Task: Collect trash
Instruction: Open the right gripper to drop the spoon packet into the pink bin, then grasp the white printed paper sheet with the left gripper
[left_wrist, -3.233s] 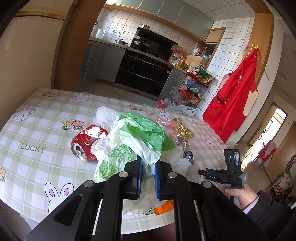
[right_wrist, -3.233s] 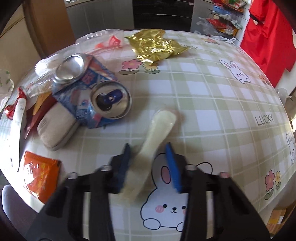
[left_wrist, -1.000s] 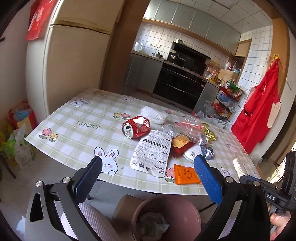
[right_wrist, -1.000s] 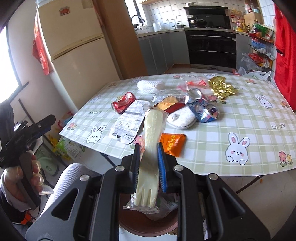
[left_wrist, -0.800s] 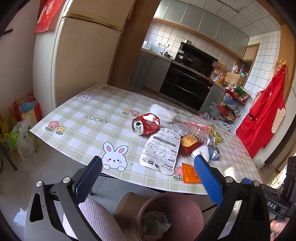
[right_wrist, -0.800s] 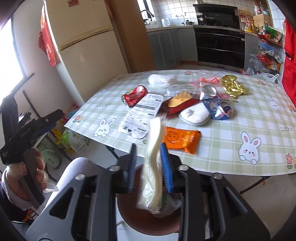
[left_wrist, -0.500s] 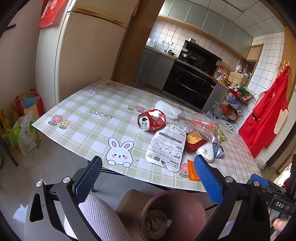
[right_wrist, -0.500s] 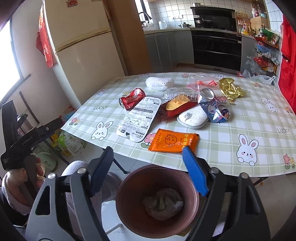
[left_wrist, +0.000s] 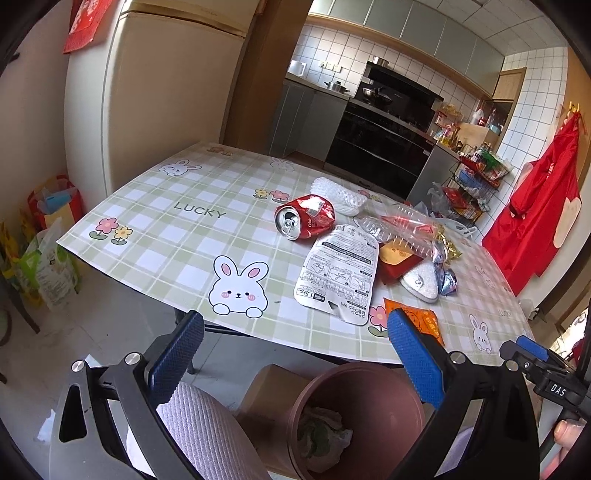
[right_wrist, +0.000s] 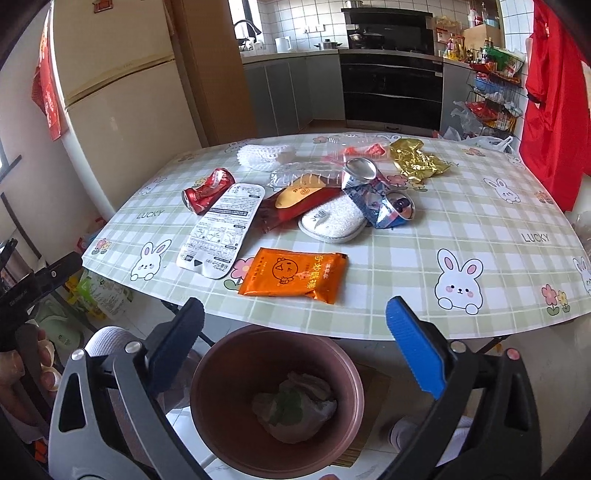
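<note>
I am holding my right gripper (right_wrist: 293, 341) over the brown bin (right_wrist: 221, 369), its jaws having just been opening wide with nothing between them, my left gripper (left_wrist: 291, 354) gaping empty too, orange packet (right_wrist: 293, 276) lying at the table (right_wrist: 406, 258) edge just beyond the bin.

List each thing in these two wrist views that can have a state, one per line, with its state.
Right gripper: open, nothing between its fingers.
Left gripper: open, empty.
Brown bin: upright, crumpled trash at the bottom.
Red can: crushed, lying on its side.
Blue can: crushed, on its side.
Orange packet: flat on the table.
</note>
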